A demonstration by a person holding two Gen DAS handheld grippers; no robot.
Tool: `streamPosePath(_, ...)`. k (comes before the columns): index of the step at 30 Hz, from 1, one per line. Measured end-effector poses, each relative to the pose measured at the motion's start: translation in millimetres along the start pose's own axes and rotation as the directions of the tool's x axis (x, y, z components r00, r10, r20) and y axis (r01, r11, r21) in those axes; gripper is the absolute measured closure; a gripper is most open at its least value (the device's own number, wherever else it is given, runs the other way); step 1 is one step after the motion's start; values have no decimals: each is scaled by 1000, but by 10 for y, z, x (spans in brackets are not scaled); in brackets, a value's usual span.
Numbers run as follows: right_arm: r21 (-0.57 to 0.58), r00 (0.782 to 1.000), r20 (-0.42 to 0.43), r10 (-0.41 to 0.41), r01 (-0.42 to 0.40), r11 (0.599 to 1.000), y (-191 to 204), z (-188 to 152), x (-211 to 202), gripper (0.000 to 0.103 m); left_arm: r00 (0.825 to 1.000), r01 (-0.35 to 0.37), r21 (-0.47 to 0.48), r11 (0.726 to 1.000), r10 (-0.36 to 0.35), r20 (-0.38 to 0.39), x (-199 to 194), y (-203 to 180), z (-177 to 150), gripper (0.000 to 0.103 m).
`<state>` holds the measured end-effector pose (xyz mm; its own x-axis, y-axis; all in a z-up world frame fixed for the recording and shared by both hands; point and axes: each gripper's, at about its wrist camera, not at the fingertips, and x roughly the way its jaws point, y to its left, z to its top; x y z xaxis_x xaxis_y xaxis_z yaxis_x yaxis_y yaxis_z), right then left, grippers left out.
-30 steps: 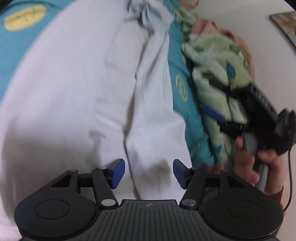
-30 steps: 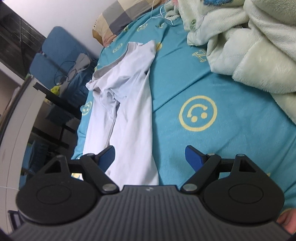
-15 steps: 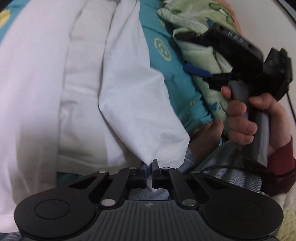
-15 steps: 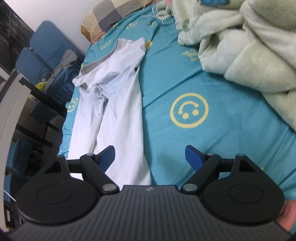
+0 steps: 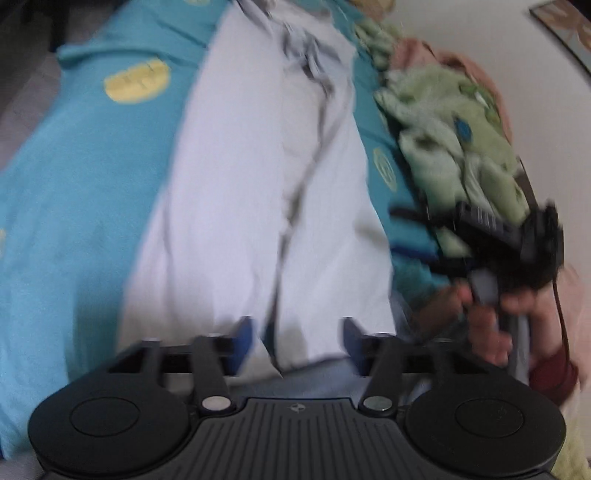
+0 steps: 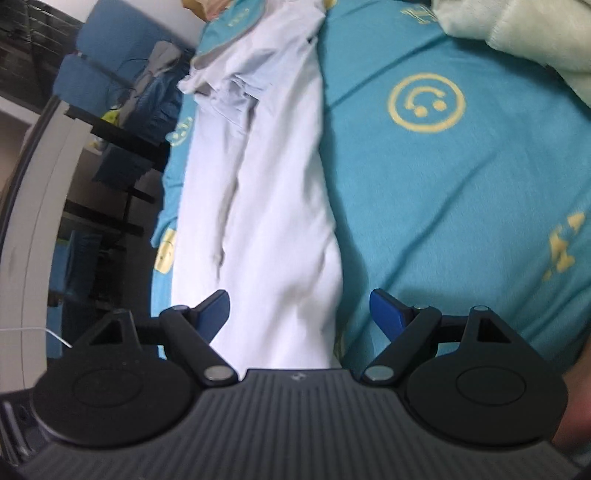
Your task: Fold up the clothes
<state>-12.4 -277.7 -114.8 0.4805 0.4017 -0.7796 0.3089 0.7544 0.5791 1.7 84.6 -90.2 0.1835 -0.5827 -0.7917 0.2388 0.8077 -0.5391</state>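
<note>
Lying lengthwise on the teal bedsheet [image 6: 461, 206] is the white garment [image 6: 273, 206], folded into a long narrow strip, its bunched collar end far from both cameras. Left wrist view, blurred: the left gripper [image 5: 297, 341] is hovering over the near hem of the garment [image 5: 258, 192], its blue pads spread wide and gripping nothing; the hem edge is sitting between and just beyond the two fingertips [image 5: 243, 338], with cloth showing in the gap, and whether it is touching them cannot be told. Right wrist view: the right gripper [image 6: 300, 314] is also standing released, jaws wide apart; the near end of the strip is running in between them, filling the left and middle of the gap, while the right fingertip is over bare sheet beside the garment's right edge. A yellow smiley print [image 6: 426, 102] is showing on the sheet to the right of the strip. A pale fleece blanket [image 6: 517, 33] is heaped at the upper right, apart from the garment. In the left view the right gripper [image 5: 424, 236] is appearing at the right, in the person's right hand [image 5: 484, 321], beside the garment's edge.
</note>
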Motion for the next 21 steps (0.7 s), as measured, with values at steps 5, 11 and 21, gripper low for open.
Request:
streamPosePath(5, -9, 998, -54, -42, 42, 999, 32, -133, 89, 19, 977, -142, -72, 987, 152, 150, -110, 243, 327, 20)
streamPosePath(11, -117, 974, -224, -13, -13, 993, 246, -412, 375, 19, 969, -228, -109, 967, 236, 66, 177, 416, 427, 23)
streamPosePath(21, -333, 956, -275, -100, 3, 943, 553, -658, 446, 88, 976, -195, -24, 981, 192, -100, 378, 334, 255, 68)
